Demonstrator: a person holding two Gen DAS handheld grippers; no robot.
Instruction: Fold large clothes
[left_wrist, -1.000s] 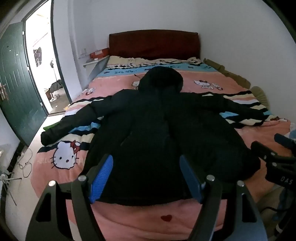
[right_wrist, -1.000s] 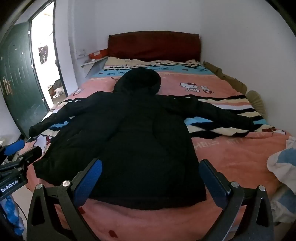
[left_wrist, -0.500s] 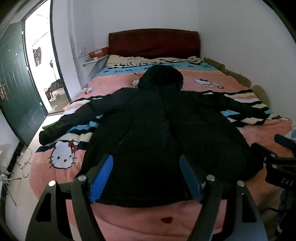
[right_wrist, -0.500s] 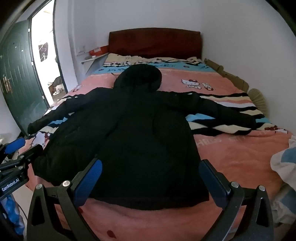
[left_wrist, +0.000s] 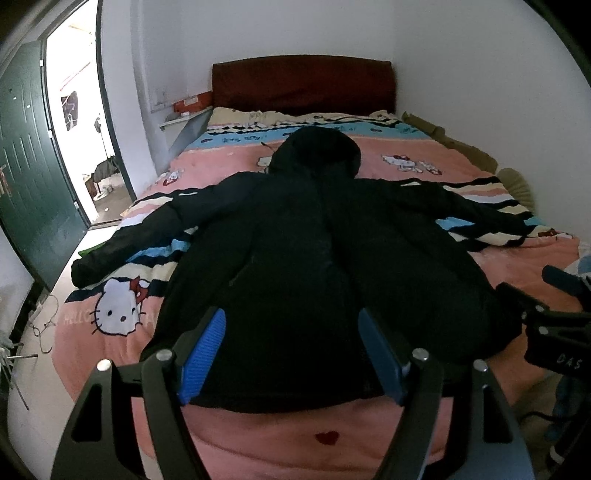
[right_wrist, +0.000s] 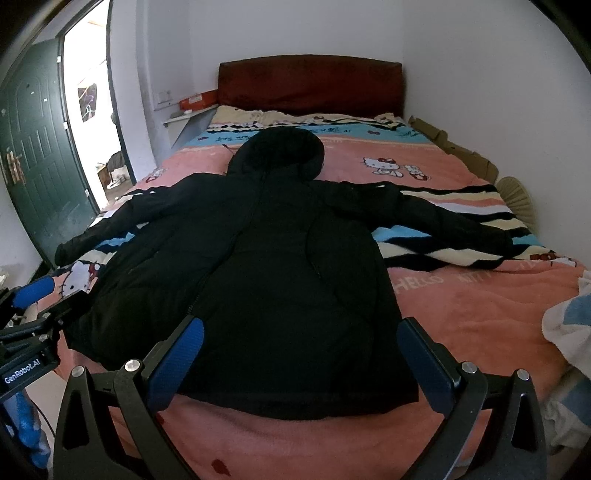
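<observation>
While both grippers hang above the near hem with fingers spread wide and holding nothing, the left gripper (left_wrist: 291, 354) sits left of the right gripper (right_wrist: 301, 363). Beyond them the black jacket (right_wrist: 266, 258) lies flat on the bed (right_wrist: 480, 302), sleeves stretched to both sides, hood toward the far headboard (right_wrist: 310, 81). Bare blanket (left_wrist: 325, 439) borders the hem.

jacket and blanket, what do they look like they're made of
Jacket: probably padded synthetic shell, matte black; it looks puffy with soft stitched seams. Blanket: likely plush fleece, with a fuzzy, napped pink surface and printed cartoon cats. Neither fabric can be confirmed by sight.
</observation>
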